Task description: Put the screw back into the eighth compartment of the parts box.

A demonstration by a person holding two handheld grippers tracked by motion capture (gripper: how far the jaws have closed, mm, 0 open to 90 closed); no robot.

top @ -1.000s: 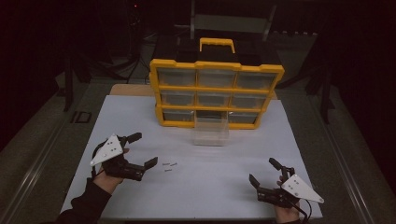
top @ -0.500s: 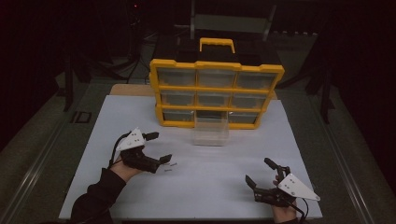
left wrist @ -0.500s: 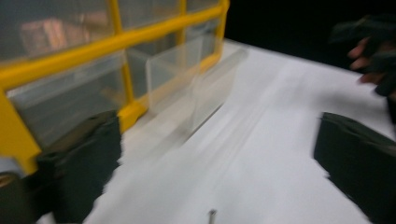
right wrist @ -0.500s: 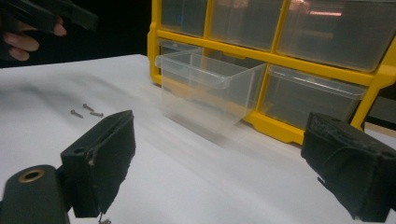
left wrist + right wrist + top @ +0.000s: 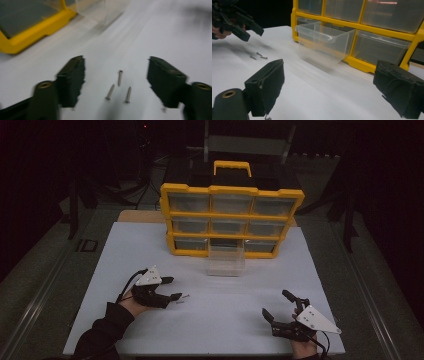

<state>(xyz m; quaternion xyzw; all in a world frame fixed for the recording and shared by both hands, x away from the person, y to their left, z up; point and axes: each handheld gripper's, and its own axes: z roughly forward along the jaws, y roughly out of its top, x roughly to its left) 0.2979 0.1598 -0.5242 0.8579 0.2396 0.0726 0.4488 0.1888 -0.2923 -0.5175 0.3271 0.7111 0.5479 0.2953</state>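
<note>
Three small silver screws lie loose on the white table, directly in front of my left gripper, whose black jaws stand wide apart on either side of them. In the high view the left gripper sits left of centre with the screws just off its fingertips. My right gripper rests open near the front right edge with nothing between its jaws. The right gripper view looks between its own open jaws at the screws and the left gripper farther off.
A yellow organizer with clear drawers stands upright at the back of the table. One clear drawer is out and sits on the table in front of the organizer's bottom row. Dark floor surrounds the table.
My left gripper has moved right, up to the screws, and is now holding there. The right gripper has shifted slightly left and stays open.
</note>
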